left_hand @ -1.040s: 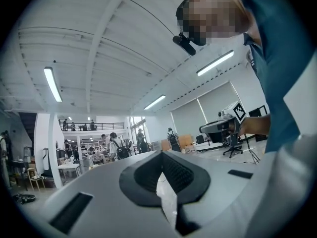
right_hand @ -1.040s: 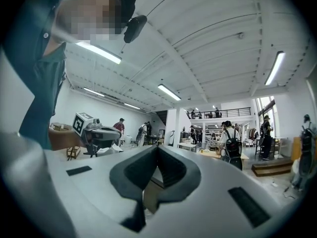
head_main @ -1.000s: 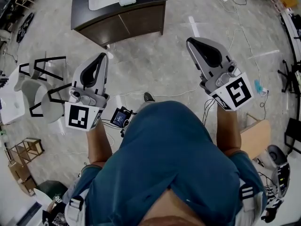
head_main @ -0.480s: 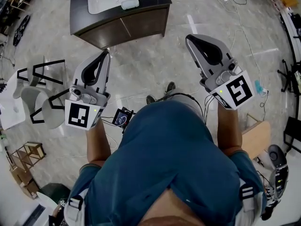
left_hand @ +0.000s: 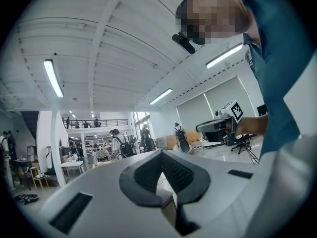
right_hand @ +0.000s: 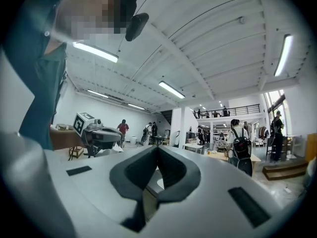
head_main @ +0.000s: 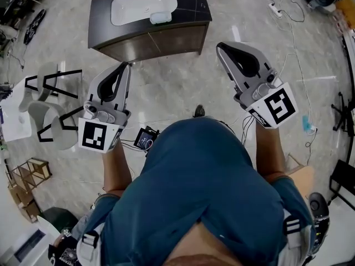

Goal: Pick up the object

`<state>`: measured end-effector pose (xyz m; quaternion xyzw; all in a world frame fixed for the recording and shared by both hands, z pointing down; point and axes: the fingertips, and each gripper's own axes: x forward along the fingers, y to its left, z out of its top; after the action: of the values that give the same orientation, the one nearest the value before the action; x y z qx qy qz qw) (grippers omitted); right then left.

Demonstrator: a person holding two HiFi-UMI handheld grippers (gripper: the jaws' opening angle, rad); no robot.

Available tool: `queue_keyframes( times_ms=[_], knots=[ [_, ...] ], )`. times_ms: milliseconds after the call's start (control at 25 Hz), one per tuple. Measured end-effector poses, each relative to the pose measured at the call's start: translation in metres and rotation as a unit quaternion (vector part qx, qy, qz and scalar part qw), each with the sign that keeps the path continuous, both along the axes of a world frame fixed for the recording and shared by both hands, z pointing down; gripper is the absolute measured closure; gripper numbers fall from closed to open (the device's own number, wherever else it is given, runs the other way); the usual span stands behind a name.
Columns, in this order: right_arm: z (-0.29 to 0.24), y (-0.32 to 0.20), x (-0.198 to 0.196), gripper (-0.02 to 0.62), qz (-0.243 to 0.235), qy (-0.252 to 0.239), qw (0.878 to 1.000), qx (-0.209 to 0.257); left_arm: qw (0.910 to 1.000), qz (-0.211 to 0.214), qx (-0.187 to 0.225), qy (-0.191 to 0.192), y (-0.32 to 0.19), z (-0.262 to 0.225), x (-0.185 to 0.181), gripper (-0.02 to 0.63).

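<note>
A small pale-green object (head_main: 161,17), probably the target, sits at the edge of a white tray (head_main: 136,7) on the dark tabletop (head_main: 191,0), top centre of the head view. This looks like the approach step. The left gripper (head_main: 125,65) and right gripper (head_main: 219,45) are well short of it, fingers (left_hand: 143,175) pressed together and holding nothing. Next they need to get nearer and spread.

No words, numbers or brand names can be read anywhere. The cube (head_main: 99,136) on the left gripper (head_main: 125,66) and the one on the right gripper (head_main: 219,46) bear only black-and-white square code patterns. The small lit screen (head_main: 145,139) at centre left is too small to read.
</note>
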<state>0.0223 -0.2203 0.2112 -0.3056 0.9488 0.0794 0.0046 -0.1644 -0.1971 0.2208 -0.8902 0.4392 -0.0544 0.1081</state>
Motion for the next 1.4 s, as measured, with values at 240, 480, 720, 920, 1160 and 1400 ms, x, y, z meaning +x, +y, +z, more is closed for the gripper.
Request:
queue_keyframes(
  times_ms=[240, 480, 720, 920, 1160, 1400],
  knots=[
    [0.000, -0.047, 0.026, 0.581, -0.018, -0.002, 1.000, 0.000, 0.9998, -0.016, -0.003, -0.006, -0.044, 0.004, 0.028, 0.604],
    [0.011, -0.082, 0.029, 0.581, -0.026, -0.003, 1.000, -0.014, 0.9998, -0.020, -0.009, -0.003, -0.075, 0.008, 0.036, 0.604],
    [0.018, -0.115, 0.008, 0.581, -0.012, 0.002, 1.000, -0.019, 0.9998, -0.011, -0.017, 0.003, -0.113, 0.019, 0.013, 0.604],
    [0.010, -0.139, -0.012, 0.581, 0.013, 0.008, 1.000, -0.017, 0.9998, 0.013, -0.009, 0.013, -0.149, 0.011, -0.009, 0.604],
    [0.009, -0.170, -0.040, 0.581, 0.048, 0.011, 0.999, -0.013, 0.9986, 0.049, -0.004, 0.021, -0.190, 0.012, -0.037, 0.604],
    [0.013, -0.190, -0.054, 0.581, 0.062, 0.017, 0.998, -0.023, 0.9969, 0.072, -0.021, 0.023, -0.222, 0.025, -0.045, 0.604]
  ],
)
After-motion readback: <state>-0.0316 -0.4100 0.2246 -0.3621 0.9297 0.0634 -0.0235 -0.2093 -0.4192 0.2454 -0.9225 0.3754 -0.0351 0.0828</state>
